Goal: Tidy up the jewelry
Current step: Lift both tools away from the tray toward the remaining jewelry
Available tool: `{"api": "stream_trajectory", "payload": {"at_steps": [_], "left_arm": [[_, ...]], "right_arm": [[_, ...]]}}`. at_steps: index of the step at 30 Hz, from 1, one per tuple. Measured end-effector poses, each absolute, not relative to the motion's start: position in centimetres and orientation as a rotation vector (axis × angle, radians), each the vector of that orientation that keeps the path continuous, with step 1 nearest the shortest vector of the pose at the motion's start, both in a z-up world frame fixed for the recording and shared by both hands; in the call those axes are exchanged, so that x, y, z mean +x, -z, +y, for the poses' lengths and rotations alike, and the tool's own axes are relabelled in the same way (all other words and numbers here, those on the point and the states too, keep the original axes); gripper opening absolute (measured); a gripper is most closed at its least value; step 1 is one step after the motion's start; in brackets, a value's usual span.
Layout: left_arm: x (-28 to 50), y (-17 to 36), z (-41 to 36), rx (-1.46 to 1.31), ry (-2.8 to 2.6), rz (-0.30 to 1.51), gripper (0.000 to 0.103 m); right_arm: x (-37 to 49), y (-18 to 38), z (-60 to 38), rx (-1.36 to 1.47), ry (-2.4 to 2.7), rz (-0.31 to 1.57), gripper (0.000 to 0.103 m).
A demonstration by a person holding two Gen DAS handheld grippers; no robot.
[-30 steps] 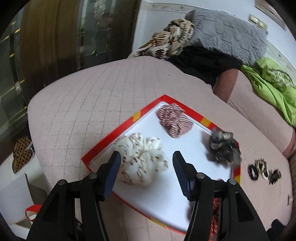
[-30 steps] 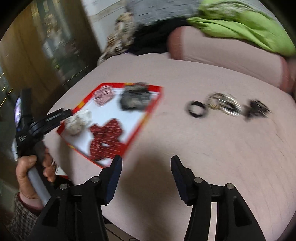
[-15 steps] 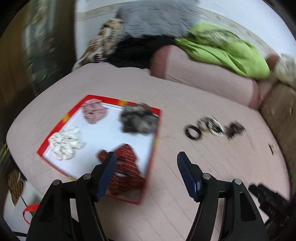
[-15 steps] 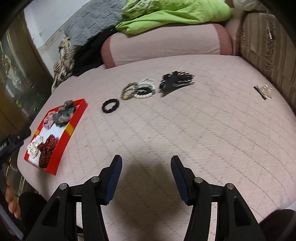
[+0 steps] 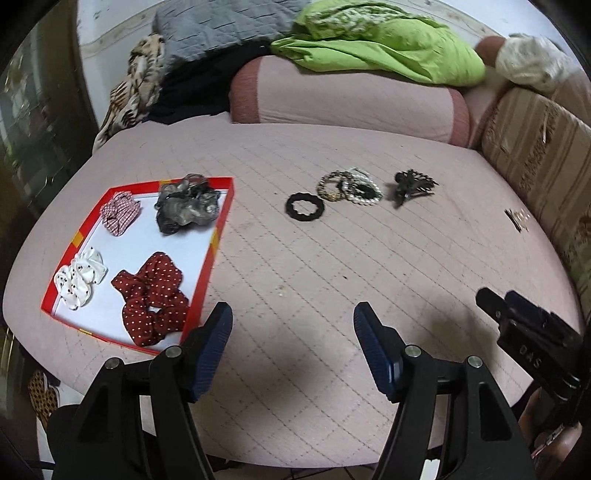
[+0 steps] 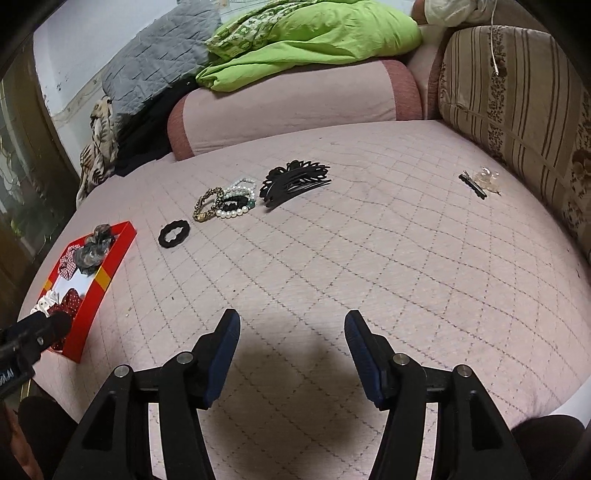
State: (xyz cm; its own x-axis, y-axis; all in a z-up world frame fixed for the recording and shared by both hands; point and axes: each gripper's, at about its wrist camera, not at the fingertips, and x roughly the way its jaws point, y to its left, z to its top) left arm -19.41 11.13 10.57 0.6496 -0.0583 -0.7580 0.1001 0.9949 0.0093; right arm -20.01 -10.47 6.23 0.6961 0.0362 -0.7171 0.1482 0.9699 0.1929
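On the pink quilted bed lies a red-rimmed tray (image 5: 221, 218) (image 6: 107, 273) holding a dark red dotted scrunchie (image 5: 153, 295), a white one (image 5: 79, 278), a checked one (image 5: 120, 214) and a grey one (image 5: 186, 205). To its right lie a black hair ring (image 5: 306, 208) (image 6: 173, 233), a heap of bead bracelets (image 5: 349, 186) (image 6: 225, 203), a black hair comb (image 5: 412, 184) (image 6: 293, 179), and a hairpin with a clear clip (image 6: 480, 181). My left gripper (image 5: 292, 310) hangs open over bare quilt. The right gripper (image 6: 291, 317) is opening, with nothing between its jaws.
A pink bolster (image 5: 343, 96) with a green cloth (image 5: 388, 55) on it lines the far side. A striped cushion (image 6: 517, 110) walls the right. Grey and patterned blankets (image 5: 207, 26) are piled at the back left. The bed's front edge runs just below both grippers.
Both grippers swung right, away from the tray, and now face the middle of the bed. The left jaws stand wider apart than a second ago.
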Motion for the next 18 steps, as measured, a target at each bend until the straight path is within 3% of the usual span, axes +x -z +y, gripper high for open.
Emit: {"api": "stream_trajectory", "payload": {"at_steps": [18], "left_arm": [[-19.4,-9.1,10.9,0.125,0.059,0.855,0.067]], "right_arm": [[-19.8,-5.2,-8.2,0.123,0.083,0.825,0.066]]}}
